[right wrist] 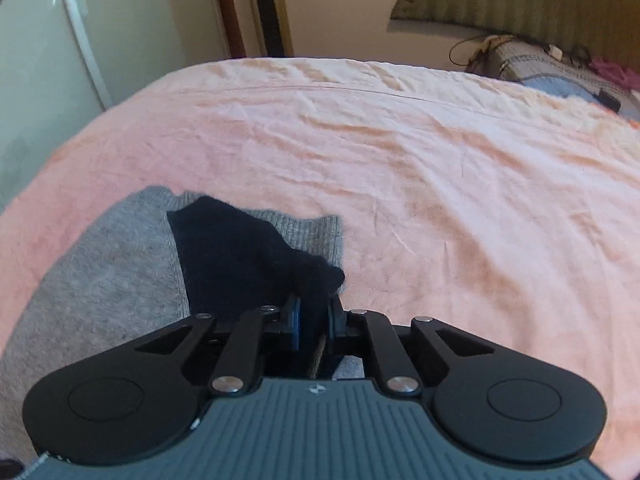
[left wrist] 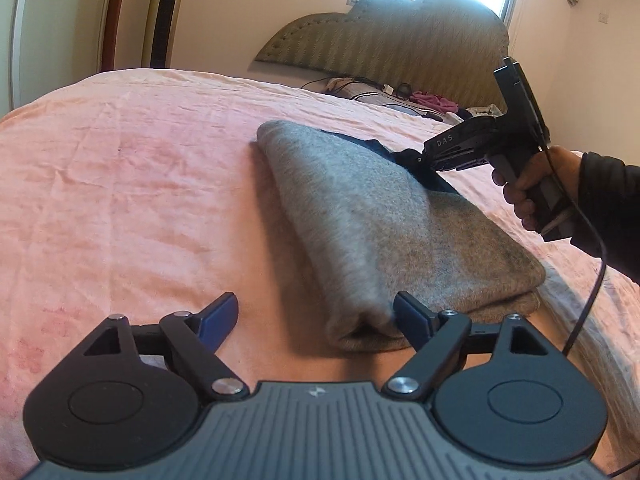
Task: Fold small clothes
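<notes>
A folded grey knit garment [left wrist: 384, 216] lies on the pink bedsheet [left wrist: 140, 200]; it also shows in the right wrist view [right wrist: 100, 272]. A dark navy part of the clothing [right wrist: 240, 256] sticks out at its far side [left wrist: 376, 146]. My left gripper [left wrist: 316, 312] is open and empty, its right finger touching the garment's near folded end. My right gripper [right wrist: 314, 314] is shut on the dark navy cloth, also seen from the left wrist view [left wrist: 420, 160], held at the garment's far edge.
The bed's padded headboard [left wrist: 384, 36] stands at the back, with pillows, cables and small clothes [left wrist: 404, 96] below it. A tall cabinet [right wrist: 52, 48] and a standing unit [left wrist: 166, 12] flank the bed's far side. A cable [left wrist: 588, 304] hangs from the right gripper.
</notes>
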Available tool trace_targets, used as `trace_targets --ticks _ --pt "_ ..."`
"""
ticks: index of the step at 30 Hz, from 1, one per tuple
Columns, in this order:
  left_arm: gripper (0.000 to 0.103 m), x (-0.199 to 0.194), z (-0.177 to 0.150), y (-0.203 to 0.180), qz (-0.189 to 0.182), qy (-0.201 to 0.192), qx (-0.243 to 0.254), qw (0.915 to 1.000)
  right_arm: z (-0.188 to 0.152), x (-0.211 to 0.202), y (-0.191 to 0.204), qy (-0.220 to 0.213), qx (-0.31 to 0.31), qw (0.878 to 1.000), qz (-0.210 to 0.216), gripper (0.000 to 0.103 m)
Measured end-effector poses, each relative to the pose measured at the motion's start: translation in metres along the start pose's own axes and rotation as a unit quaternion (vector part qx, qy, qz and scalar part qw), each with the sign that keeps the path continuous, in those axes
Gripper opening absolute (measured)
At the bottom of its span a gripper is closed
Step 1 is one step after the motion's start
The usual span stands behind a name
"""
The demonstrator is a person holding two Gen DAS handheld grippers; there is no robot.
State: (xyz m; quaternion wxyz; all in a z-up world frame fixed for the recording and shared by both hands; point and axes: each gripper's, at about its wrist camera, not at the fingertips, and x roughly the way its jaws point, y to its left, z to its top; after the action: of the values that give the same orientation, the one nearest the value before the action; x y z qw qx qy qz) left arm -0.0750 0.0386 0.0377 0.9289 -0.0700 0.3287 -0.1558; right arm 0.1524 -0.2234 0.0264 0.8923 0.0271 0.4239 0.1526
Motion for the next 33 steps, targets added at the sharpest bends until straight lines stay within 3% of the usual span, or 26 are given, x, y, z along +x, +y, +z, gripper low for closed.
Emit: trace_targets --ticks 4,7,10,13,15,16,17,19,20,21,24,26,27,29,32,33 --pt "0.085 -0.005 0.005 -0.003 0.022 0.005 0.004 0.9997 -0.014 -0.035 0.008 -0.034 0.004 0.999 -0.005 0.031" --pt "0.085 -0.022 0.018 -0.007 0.007 -0.028 0.01 0.9995 -0.034 -0.074 0.012 -0.077 0.049 0.994 0.055 0.034" --pt "0.086 -0.014 0.038 -0.021 -0.023 -0.041 0.03 0.9984 -0.048 -0.076 0.035 -0.063 0.044 0.992 0.097 0.036" --pt "0.086 0.022 0.051 -0.039 -0.033 -0.022 0.069 0.9968 -0.051 -0.045 0.047 -0.028 0.042 0.995 0.083 0.037" --pt "0.086 0.057 0.053 -0.041 -0.016 0.033 0.083 0.9959 -0.053 -0.033 0.033 -0.039 0.066 0.993 0.09 0.032" --pt "0.086 0.062 0.049 -0.04 -0.006 0.027 0.094 0.9952 -0.053 -0.033 0.024 -0.034 0.098 0.99 0.098 0.028" --pt "0.088 0.061 0.046 -0.042 -0.005 0.027 0.114 0.9931 -0.052 -0.033 0.018 -0.026 0.117 0.988 0.097 0.016" --pt "0.088 0.053 0.044 -0.044 0.01 0.033 0.126 0.9914 -0.054 -0.044 0.022 -0.021 0.108 0.99 0.083 0.014" --pt "0.088 0.045 0.044 -0.043 0.011 0.031 0.117 0.9926 -0.057 -0.054 0.028 -0.026 0.097 0.992 0.07 0.018" --pt "0.088 0.035 0.042 -0.039 0.009 0.025 0.104 0.9942 -0.061 -0.068 0.035 -0.038 0.086 0.994 0.064 0.034" --pt "0.088 0.014 0.038 -0.032 -0.008 0.013 0.076 0.997 -0.081 -0.097 0.045 -0.065 0.08 0.988 0.112 0.062" --pt "0.088 0.021 0.032 -0.029 -0.011 0.036 0.07 0.9968 -0.096 -0.09 0.05 -0.038 0.073 0.99 0.114 0.063" --pt "0.088 0.03 0.027 -0.028 -0.004 0.054 0.067 0.9963 -0.105 -0.081 0.049 -0.023 0.067 0.992 0.106 0.056" --pt "0.088 0.03 0.021 -0.028 0.015 0.047 0.073 0.9961 -0.112 -0.085 0.044 -0.038 0.08 0.99 0.106 0.045" --pt "0.088 0.008 0.022 -0.027 0.008 0.037 0.063 0.9973 -0.112 -0.115 0.042 -0.063 0.098 0.987 0.11 0.049" --pt "0.088 0.0 0.02 -0.027 0.006 0.03 0.066 0.9974 -0.115 -0.125 0.04 -0.071 0.098 0.987 0.102 0.055"
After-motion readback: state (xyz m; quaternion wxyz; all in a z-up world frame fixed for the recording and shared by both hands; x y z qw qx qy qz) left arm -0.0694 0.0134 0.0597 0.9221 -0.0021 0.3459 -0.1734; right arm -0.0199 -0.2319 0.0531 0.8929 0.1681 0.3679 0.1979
